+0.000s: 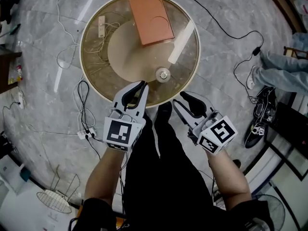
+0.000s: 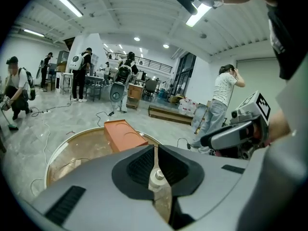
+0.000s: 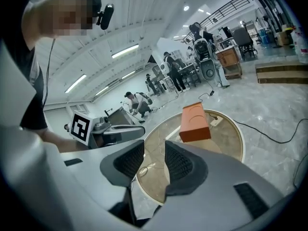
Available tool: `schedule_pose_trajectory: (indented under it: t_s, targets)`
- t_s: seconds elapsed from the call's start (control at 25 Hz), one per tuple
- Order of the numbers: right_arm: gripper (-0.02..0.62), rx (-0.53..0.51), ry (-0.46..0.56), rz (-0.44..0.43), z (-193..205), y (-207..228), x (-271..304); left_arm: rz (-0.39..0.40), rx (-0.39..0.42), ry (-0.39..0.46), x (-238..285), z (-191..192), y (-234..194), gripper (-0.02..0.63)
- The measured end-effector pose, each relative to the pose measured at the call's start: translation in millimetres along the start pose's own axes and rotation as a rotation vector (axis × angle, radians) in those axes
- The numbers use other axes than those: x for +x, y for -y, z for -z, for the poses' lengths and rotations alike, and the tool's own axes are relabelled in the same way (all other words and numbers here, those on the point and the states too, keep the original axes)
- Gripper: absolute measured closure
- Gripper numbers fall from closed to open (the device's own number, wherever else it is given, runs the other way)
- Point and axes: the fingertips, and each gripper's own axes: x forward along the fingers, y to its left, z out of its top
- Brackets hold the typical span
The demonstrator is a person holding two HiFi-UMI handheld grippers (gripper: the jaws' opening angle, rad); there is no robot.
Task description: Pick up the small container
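Observation:
The small container (image 1: 163, 74), a round clear one with a metal-looking cap, stands on the round glass-topped table (image 1: 91, 76) near its front edge. My left gripper (image 1: 143, 84) hovers just left of and in front of it, jaws shut with nothing between them. In the left gripper view the container (image 2: 156, 177) shows just past the shut tips of the left gripper (image 2: 155, 150). My right gripper (image 1: 179, 99) is off the table's front edge, right of the container, open and empty. The right gripper view shows the right gripper (image 3: 150, 162) with a clear gap and the table beyond.
An orange box (image 1: 150, 17) lies at the table's far side, with a white strip (image 1: 181, 42) to its right and a power strip (image 1: 101, 25) with thin cables to its left. Cables run over the marble floor. A person's legs (image 1: 281, 71) are at the right.

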Motion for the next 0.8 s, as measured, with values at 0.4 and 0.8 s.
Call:
schedule_pose_trajectory:
  t_s: [0.4, 0.8]
  targets:
    - [0.374, 0.038, 0.006, 0.046, 73, 63, 34, 0.072, 0.014, 0.023, 70, 82, -5, 0.414]
    - [0.546, 0.014, -0.019, 0.188, 136, 123, 45, 0.147, 0.111, 0.011, 121, 136, -1, 0.331]
